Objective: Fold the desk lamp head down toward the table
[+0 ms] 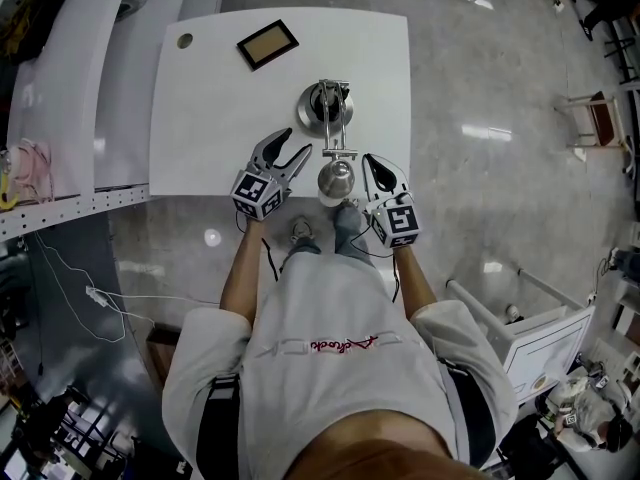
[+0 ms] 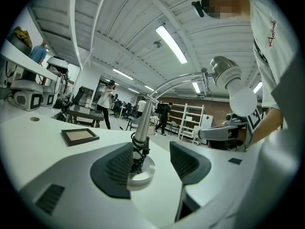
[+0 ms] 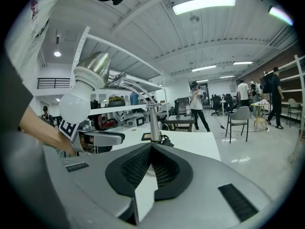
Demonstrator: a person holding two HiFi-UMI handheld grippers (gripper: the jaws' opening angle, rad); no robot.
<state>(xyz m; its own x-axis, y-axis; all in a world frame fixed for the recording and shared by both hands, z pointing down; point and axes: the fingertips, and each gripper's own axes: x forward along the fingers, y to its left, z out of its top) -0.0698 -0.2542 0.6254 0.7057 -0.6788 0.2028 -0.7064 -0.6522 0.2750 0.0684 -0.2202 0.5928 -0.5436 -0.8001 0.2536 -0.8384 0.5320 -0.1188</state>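
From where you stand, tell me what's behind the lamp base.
A dark picture frame lies flat on the table, behind-left of the lamp base. The base hides the tabletop beneath.

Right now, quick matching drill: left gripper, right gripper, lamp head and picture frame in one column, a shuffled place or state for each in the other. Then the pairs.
Things
1. left gripper
2. right gripper
3. lamp head
4. picture frame

Place or state
A. lying flat at the far side of the table
B. jaws apart, gripping nothing
C. jaws together, nothing between them
D. up on its curved arm, between the two grippers

Pairs: 1-B, 2-C, 3-D, 4-A
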